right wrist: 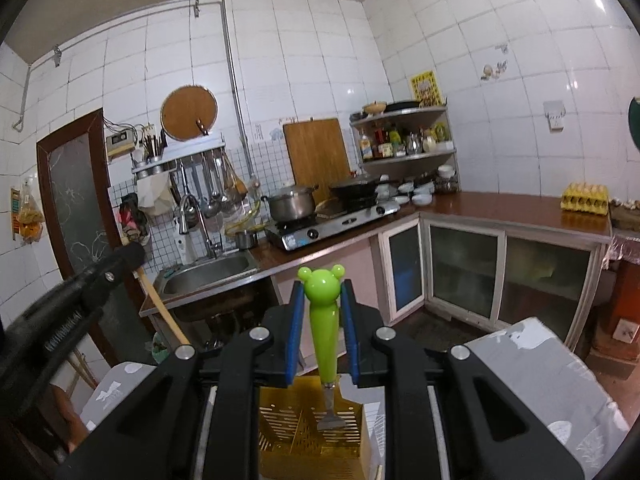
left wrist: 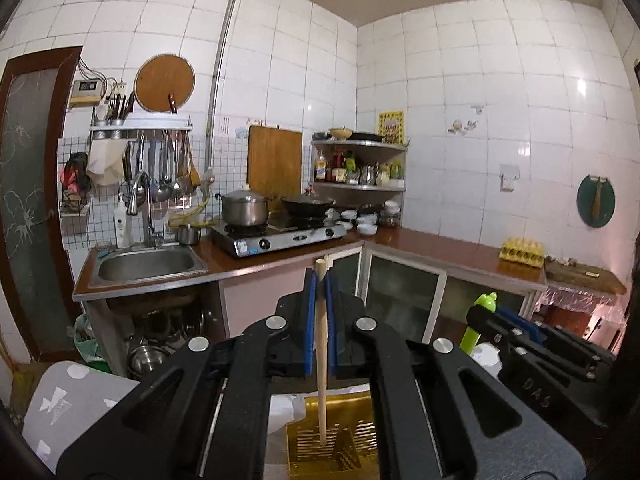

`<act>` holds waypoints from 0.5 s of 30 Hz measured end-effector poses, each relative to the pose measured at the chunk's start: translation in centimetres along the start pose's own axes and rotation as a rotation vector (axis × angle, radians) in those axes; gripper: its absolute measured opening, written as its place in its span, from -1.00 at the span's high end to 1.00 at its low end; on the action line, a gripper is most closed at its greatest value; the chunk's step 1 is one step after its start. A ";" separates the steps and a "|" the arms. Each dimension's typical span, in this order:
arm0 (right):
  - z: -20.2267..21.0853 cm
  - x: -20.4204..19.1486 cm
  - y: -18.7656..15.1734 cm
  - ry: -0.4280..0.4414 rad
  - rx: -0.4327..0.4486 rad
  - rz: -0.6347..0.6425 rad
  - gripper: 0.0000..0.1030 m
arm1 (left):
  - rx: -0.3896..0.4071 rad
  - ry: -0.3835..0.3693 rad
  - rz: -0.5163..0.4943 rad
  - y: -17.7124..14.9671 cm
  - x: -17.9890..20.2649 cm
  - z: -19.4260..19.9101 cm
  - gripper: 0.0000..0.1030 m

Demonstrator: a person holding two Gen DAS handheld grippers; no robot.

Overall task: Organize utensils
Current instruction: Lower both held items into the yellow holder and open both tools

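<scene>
Green bear-head handle (right wrist: 322, 300); tan chopstick (left wrist: 322, 344); yellow slotted basket (right wrist: 280, 428).

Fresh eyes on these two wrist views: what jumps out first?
The bright green bear-headed utensil clamped upright in the right gripper, its metal end over the yellow slotted holder. Next, the pale wooden stick pinched in the left gripper, above the same holder. Behind: a cluttered tiled kitchen.

L-shaped brown worktop (left wrist: 440, 246) with a steel sink (left wrist: 146, 266) set into its left end. Resting on the worktop: a two-burner gas stove (left wrist: 280, 236), a small steel cup (left wrist: 188, 235) beside the tap, white bowls (left wrist: 366, 226) in the corner, and a yellow egg tray (left wrist: 523, 253) on the right-hand run.
</scene>
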State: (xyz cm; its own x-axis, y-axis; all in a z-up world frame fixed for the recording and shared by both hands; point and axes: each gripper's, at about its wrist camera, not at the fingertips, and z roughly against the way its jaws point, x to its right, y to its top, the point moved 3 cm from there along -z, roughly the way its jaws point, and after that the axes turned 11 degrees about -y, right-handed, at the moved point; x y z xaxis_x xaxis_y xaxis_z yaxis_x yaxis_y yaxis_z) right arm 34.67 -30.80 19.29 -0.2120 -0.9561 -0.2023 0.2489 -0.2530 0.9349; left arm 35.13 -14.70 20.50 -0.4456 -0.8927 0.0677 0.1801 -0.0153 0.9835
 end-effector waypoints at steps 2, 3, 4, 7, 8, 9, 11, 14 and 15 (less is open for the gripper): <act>-1.4 -0.3 -1.2 -0.007 -0.023 0.018 0.63 | -0.030 0.005 0.005 -1.2 -0.6 -1.4 0.93; -2.2 -0.3 -2.0 -0.013 -0.037 0.030 0.63 | -0.045 0.007 0.009 -2.0 -0.9 -2.0 0.93; -2.7 -0.3 -2.6 -0.016 -0.048 0.035 0.63 | -0.071 0.011 0.012 -3.3 -1.4 -2.9 0.93; -4.4 -0.1 -4.7 -0.018 -0.094 0.047 0.63 | -0.127 0.021 0.016 -5.7 -2.5 -4.4 0.93; -4.9 0.1 -5.4 -0.022 -0.112 0.052 0.63 | -0.143 0.026 0.017 -6.5 -2.9 -4.7 0.93; -5.2 0.1 -6.0 -0.025 -0.123 0.056 0.63 | -0.155 0.030 0.019 -7.2 -3.2 -4.9 0.93; -5.7 0.2 -7.0 -0.031 -0.150 0.071 0.63 | -0.204 0.028 0.035 -8.6 -3.9 -5.5 0.93; -6.0 0.3 -8.1 -0.039 -0.181 0.096 0.62 | -0.235 0.042 0.039 -9.7 -4.3 -5.5 0.92; -5.9 0.5 -8.3 -0.040 -0.192 0.098 0.60 | -0.240 0.048 0.037 -9.8 -4.4 -5.3 0.91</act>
State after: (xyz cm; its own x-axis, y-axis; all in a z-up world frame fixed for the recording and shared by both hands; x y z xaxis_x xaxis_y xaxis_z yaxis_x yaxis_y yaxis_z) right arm 38.08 -29.99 9.69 -0.2147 -0.9717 -0.0980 0.4445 -0.1866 0.8761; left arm 39.96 -12.98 9.63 -0.3938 -0.9148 0.0897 0.4012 -0.0833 0.9122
